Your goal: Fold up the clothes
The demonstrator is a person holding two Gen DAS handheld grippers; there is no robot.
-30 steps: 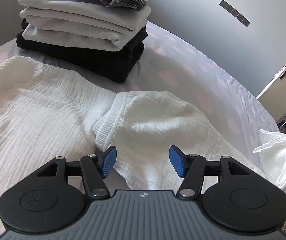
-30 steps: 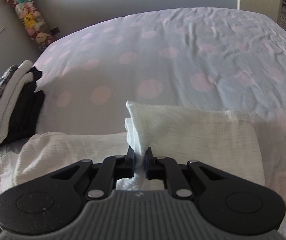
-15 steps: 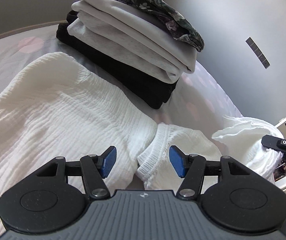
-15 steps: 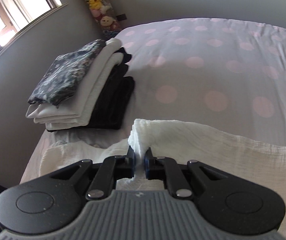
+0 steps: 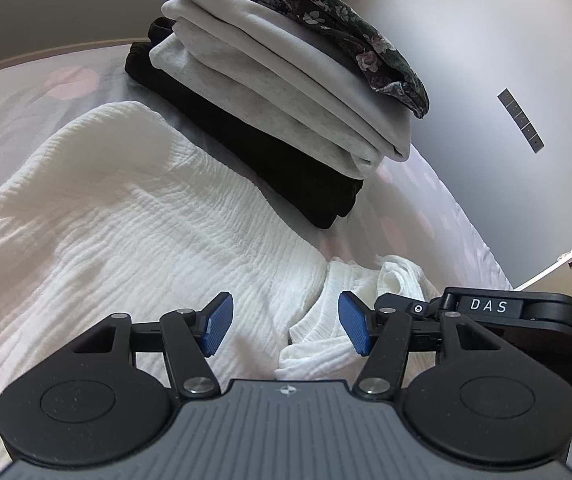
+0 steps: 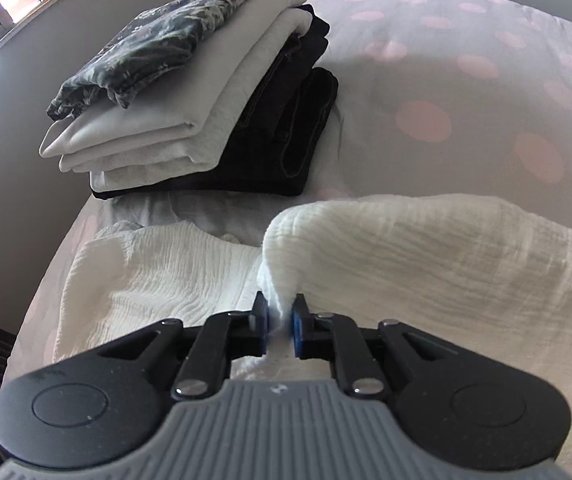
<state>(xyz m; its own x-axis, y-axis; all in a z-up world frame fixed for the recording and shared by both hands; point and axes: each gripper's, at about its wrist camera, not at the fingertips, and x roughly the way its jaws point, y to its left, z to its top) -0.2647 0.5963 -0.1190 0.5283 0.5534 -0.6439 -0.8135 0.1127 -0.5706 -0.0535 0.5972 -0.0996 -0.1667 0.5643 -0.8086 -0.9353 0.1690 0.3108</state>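
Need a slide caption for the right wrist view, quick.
Right claw pinching a fold of white crinkled garment above the dotted bedspread, beside the folded stack.

Both wrist views look low and close across the bed (image 6: 466, 80), sharing the folded stack (image 5: 286, 92).

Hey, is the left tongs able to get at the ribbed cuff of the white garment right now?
Probably yes. The left tongs are open, and the ribbed cuff lies on the bed just ahead between the pads, with nothing over it. The right tongs, shut on the white garment, sit off to the side.
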